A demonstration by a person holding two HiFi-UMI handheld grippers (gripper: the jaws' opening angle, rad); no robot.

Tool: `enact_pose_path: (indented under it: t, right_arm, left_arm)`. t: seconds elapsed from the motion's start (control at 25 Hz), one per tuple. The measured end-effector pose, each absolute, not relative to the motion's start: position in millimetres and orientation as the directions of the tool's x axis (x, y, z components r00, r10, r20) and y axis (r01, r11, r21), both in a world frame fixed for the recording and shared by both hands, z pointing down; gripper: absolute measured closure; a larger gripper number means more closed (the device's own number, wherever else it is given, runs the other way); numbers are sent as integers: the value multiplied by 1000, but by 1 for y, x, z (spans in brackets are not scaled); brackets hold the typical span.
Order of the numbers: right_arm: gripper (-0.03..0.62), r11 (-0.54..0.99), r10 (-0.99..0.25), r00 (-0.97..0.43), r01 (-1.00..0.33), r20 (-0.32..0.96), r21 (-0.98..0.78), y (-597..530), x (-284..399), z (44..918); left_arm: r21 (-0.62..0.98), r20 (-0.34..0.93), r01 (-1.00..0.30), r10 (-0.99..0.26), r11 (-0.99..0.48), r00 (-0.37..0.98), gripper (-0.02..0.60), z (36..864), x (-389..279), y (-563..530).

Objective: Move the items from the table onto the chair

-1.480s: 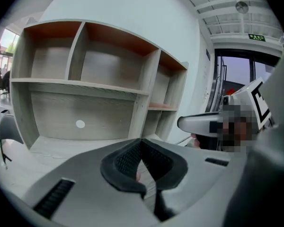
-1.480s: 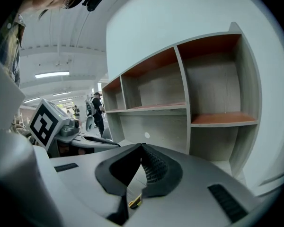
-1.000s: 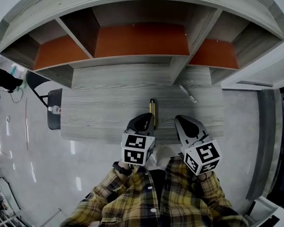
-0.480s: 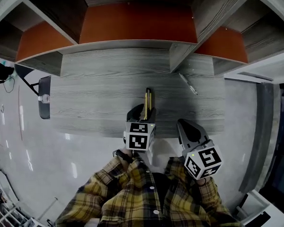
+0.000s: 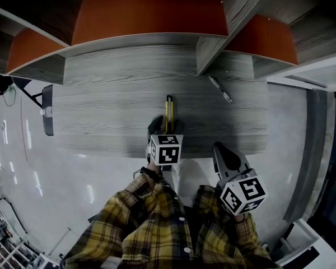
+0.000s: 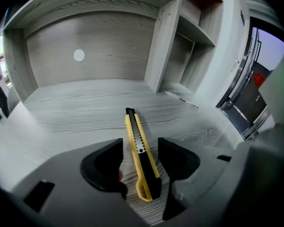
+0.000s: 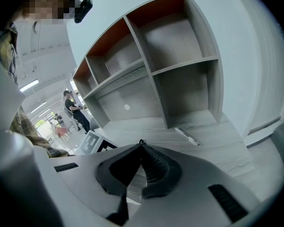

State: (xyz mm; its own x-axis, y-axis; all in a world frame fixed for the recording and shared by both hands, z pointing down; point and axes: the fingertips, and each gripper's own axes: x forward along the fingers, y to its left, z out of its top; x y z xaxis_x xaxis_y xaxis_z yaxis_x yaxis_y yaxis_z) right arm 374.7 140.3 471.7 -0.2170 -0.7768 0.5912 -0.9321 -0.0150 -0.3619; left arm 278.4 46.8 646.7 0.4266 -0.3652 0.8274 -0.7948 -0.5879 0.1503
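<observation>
Straddling the yellow utility knife, which lies lengthwise toward twelve o'clock, the left gripper has just been opening its jaws, gripping nothing.

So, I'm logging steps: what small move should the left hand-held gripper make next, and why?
Probably close the left hand-held gripper on the knife: its jaws have just been opening and now straddle it, flat on the table, not yet pressing.
</observation>
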Motion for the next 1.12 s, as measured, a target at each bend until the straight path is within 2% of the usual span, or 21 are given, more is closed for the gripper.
enact_pose_path:
  t: [0.24, 0.44, 0.68, 0.96, 1.12]
  right_arm:
    - [577, -24, -789, -218, -923, 574, -384, 146, 386, 472]
    - [577, -6, -792, -230, -924, 566, -383, 147, 387, 470]
    - [577, 29, -795, -252, -925, 553, -380, 145, 390, 467]
    - [577, 141, -794, -332, -915, 509, -377, 126, 377, 460]
    - [577, 244, -778, -411, -895, 476, -373, 105, 351, 451]
  left_arm:
    - [55, 838, -810, -414, -584, 356, 361, 656, 277, 51]
    - [41, 836, -809, -424, -586, 349, 445, 654, 284, 57]
    - [117, 830, -831, -405, -544, 383, 453, 650, 277, 57]
    - [115, 772, -872, -509, -476, 380, 454, 612, 252, 39]
    - [99, 734, -910, -588, -402, 339, 454, 581, 211, 24]
